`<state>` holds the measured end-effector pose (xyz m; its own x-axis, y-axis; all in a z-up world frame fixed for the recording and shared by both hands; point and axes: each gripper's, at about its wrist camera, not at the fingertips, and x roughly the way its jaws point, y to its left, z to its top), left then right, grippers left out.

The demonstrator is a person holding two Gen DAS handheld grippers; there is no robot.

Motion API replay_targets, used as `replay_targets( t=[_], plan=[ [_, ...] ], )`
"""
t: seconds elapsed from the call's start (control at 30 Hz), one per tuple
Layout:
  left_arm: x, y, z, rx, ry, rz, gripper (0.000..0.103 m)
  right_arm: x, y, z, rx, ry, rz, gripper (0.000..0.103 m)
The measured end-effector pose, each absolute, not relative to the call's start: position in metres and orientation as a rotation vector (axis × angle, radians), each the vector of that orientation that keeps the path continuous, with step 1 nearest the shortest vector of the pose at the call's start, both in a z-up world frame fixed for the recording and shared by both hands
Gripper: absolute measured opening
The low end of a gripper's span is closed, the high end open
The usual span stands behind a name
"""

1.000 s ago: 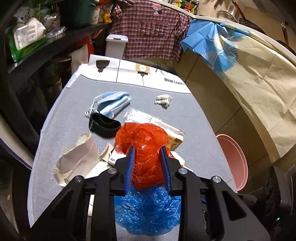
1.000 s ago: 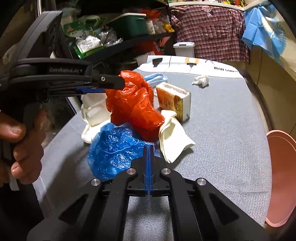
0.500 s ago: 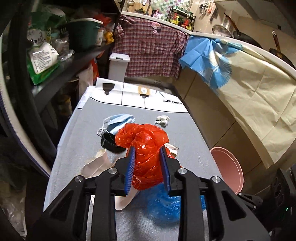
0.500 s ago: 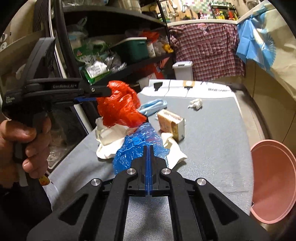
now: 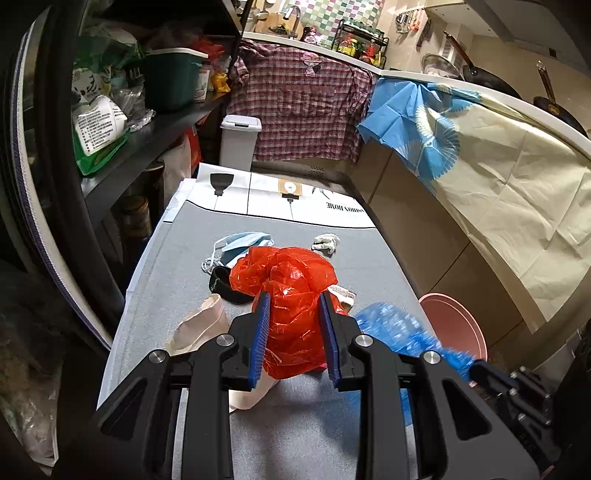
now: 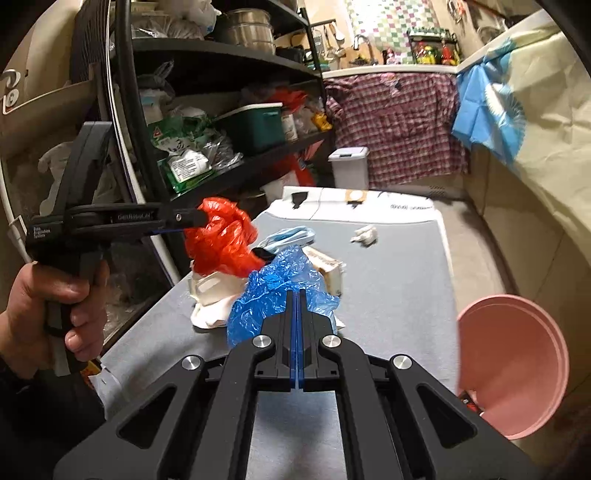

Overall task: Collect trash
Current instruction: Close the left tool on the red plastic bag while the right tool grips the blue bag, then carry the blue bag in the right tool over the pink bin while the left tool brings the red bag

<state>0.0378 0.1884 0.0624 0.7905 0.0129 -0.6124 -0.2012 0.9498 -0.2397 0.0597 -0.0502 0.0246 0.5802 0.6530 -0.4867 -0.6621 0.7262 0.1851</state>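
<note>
Red bag [image 5: 295, 295] pinched in left tool [image 5: 295, 306], above table [image 5: 177, 280]

Glossy crinkled plastic — the red bag [image 5: 295, 291] and blue bag [image 6: 280, 284] — over matt grey woven cloth [image 5: 192, 266].

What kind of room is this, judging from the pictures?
Most likely a small home kitchen that also serves as storage. A faucet stands before a checkered tile wall, pans hang at the counter, and a dark shelf holds pots and food bags.
</note>
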Motion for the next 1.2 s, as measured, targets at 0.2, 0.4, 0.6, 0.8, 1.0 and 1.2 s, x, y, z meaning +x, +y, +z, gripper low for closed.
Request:
replay_targets(
  t=[0.2,0.4,0.6,0.8,1.0,1.2],
  plan=[
    [0.036,0.18,0.065,-0.263,0.638,0.111,0.027,0.057,-0.076,0.041,-0.02,0.529,0.695,0.0],
    [0.036,0.172,0.064,-0.249,0.636,0.09,0.027,0.065,-0.111,0.06,-0.021,0.485,0.616,0.0],
    [0.038,0.162,0.062,-0.236,0.632,0.07,0.027,0.079,-0.144,0.071,-0.017,0.457,0.537,0.0],
    [0.041,0.148,0.06,-0.213,0.63,0.046,0.027,0.09,-0.169,0.074,-0.014,0.445,0.48,0.0],
    [0.044,0.141,0.057,-0.211,0.631,0.035,0.027,0.099,-0.196,0.073,0.001,0.44,0.426,0.0],
    [0.049,0.132,0.053,-0.193,0.636,0.026,0.027,0.105,-0.214,0.066,0.026,0.451,0.378,0.0]
  ],
)
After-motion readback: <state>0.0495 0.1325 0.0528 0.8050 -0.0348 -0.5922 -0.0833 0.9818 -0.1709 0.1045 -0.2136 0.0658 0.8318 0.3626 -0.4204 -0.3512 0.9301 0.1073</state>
